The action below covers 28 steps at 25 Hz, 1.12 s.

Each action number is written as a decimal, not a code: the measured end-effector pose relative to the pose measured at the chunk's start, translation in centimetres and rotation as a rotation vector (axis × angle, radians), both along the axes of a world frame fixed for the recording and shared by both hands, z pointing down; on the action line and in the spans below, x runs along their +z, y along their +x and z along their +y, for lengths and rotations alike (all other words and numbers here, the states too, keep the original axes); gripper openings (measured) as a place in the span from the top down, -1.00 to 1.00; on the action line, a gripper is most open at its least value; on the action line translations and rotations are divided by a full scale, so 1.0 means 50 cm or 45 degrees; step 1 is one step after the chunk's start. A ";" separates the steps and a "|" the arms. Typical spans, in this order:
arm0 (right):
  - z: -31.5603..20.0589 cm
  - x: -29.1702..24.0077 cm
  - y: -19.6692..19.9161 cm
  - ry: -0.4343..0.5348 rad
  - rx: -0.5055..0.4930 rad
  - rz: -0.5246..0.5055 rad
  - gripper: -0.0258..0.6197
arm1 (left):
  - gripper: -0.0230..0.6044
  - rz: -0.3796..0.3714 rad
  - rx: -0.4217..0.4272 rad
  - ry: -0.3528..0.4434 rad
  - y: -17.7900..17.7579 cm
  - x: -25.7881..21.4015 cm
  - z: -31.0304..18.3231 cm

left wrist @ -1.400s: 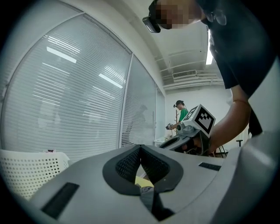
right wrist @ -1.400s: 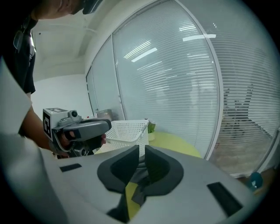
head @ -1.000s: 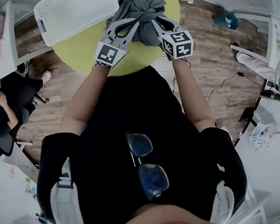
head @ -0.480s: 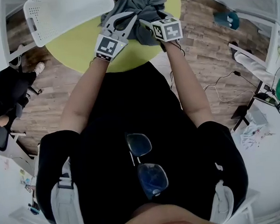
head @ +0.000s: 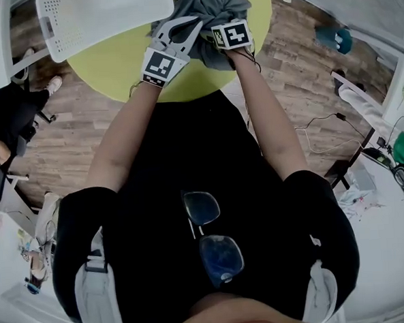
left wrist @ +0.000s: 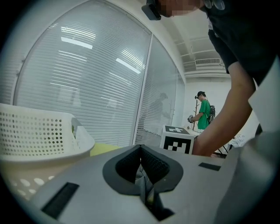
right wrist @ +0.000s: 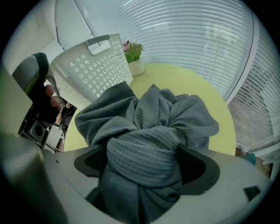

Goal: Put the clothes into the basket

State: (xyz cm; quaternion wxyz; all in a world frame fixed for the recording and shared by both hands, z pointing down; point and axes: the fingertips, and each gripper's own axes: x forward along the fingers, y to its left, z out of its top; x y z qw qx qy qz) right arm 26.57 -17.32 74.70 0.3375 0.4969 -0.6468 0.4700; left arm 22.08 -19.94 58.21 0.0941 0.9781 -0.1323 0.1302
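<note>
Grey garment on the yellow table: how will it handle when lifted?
Likely floppy: the grey garment lies in a crumpled heap, so it should sag and trail. Probably light for its bulk: thin folds. The ribbed knit looks grippy, not slippery.

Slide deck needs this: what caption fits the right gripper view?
Right hand-held gripper, jaws just opened, straddling a bunched grey garment on the yellow-green table, white basket behind.

We count one white basket [head: 104, 16], one grey bundle of clothes [head: 216, 6], though we cannot tell how many garments are in it, and one yellow-green table [head: 114, 70]. We see two grippers, the left gripper [left wrist: 141, 151] and the right gripper [right wrist: 142, 164], one potted plant [right wrist: 133, 54] and one pair of glasses [head: 210, 235].
</note>
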 end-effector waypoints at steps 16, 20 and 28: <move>-0.042 0.055 -0.015 -0.056 -0.109 0.012 -0.56 | 0.89 -0.016 -0.089 -0.017 -0.040 0.005 -0.023; -0.043 0.045 -0.018 -0.022 -0.144 0.035 -0.45 | 0.89 -0.029 -0.108 -0.019 -0.059 0.004 -0.021; -0.029 0.008 -0.022 0.013 -0.223 0.054 -0.19 | 0.89 -0.027 -0.102 -0.024 -0.076 -0.019 -0.001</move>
